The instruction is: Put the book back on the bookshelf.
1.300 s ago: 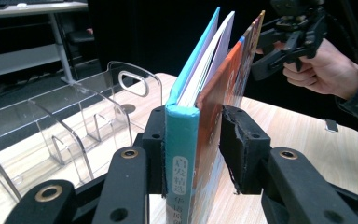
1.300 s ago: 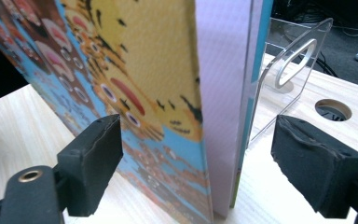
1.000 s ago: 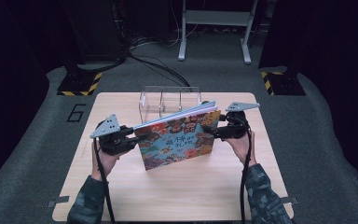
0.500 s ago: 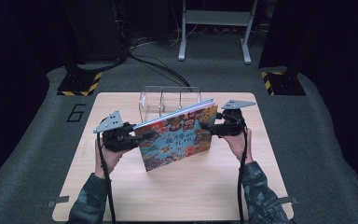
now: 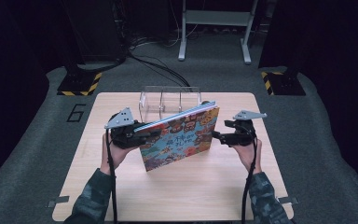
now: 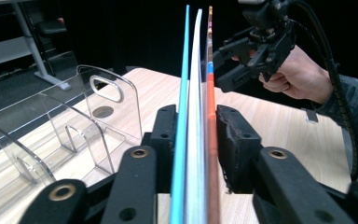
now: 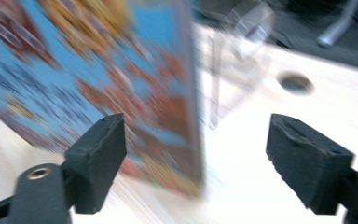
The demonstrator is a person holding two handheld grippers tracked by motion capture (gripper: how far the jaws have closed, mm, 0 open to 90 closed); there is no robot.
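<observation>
Pinching the picture book (image 5: 179, 137) upright over the table (image 5: 121, 186): left gripper (image 5: 142, 135). Right gripper (image 5: 214, 136) beside its free edge, jaws just opened wide, nothing pressed. Clear rack (image 5: 168, 100) behind.

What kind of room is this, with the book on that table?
Probably a lab or recording studio: a lone wooden table on grey carpet, dark surroundings, hazard-striped stand bases, loose cables behind, and a picture book gripped for a staged exercise.

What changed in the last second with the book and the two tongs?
The right tongs let go of the book, their jaws just opening, and drew back to the right, clear of its edge. The left tongs stayed clamped on the book, which remains upright before the clear rack.
</observation>
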